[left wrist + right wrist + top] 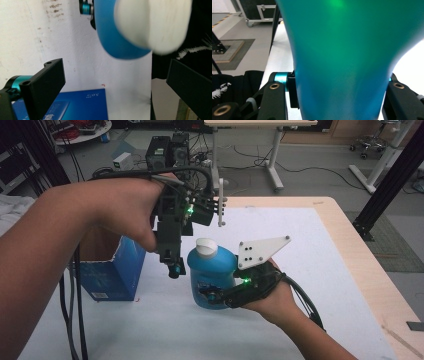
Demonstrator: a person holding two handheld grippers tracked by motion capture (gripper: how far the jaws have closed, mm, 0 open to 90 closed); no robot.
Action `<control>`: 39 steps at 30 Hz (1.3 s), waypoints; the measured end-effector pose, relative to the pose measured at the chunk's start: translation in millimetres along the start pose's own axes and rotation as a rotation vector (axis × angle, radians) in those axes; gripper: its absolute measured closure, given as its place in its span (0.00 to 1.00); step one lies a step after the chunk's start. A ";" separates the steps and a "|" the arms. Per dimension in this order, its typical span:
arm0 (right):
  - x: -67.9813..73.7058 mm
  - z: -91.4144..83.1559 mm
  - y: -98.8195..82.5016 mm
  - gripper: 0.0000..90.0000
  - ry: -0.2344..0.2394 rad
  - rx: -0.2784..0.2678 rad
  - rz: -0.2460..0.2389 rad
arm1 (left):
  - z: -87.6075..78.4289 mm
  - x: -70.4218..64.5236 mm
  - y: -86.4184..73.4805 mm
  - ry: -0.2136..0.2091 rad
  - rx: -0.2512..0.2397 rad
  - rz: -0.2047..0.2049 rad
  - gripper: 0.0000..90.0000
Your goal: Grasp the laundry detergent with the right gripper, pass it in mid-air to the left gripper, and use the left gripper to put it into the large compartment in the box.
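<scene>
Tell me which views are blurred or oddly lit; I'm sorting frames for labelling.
High view: sharp enough but dim, with green lamps glowing on both grippers. Left gripper view: the bottle's white cap is smeared and out of focus; the blue box below is clearer. Right gripper view: the blue bottle sits too close, soft, tinted green by a lamp's glare at the top.

A wooden table [350, 235] carries a white sheet [300, 285], and on its left stands an open blue box [112, 275].
</scene>
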State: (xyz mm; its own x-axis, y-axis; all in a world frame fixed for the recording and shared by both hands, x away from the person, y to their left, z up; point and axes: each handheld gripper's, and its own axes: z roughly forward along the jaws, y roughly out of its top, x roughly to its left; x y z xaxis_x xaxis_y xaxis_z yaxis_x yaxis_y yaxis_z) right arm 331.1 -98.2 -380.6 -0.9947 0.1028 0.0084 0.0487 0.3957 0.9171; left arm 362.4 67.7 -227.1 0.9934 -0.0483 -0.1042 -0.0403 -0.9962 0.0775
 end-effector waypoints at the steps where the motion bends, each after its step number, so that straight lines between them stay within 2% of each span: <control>1: 0.0 0.0 0.0 0.50 0.000 0.000 0.000 | 0.0 0.0 0.0 0.000 0.000 0.000 0.02; 7: 0.1 13.3 5.8 0.50 0.049 0.006 -0.007 | 4.6 -7.5 4.7 -0.003 -0.001 -0.011 0.02; 12: -1.4 20.8 10.0 0.50 0.063 0.008 -0.011 | 8.2 -13.2 9.1 0.011 0.010 -0.007 0.02; 19: -1.9 29.6 16.0 0.50 0.085 0.002 -0.008 | 9.8 -14.7 10.7 0.025 0.018 -0.003 0.02; 22: -1.9 32.0 17.9 0.51 0.094 -0.004 -0.009 | 10.7 -15.2 9.7 0.034 0.017 -0.014 0.02; 27: -2.5 33.5 19.1 0.51 0.099 -0.005 -0.010 | 11.5 -15.9 8.6 0.050 0.024 -0.016 0.02; 39: -2.2 33.1 19.4 0.51 0.094 -0.006 -0.018 | 17.1 -13.8 11.3 0.054 0.051 -0.013 0.02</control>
State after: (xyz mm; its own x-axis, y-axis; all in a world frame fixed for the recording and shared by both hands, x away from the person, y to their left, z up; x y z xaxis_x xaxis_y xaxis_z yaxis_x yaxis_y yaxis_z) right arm 337.3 -60.5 -376.0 -0.9995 0.0097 0.0290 0.0305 0.3912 0.9198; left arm 346.4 55.9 -241.8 0.9981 -0.0328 -0.0516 -0.0315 -0.9992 0.0255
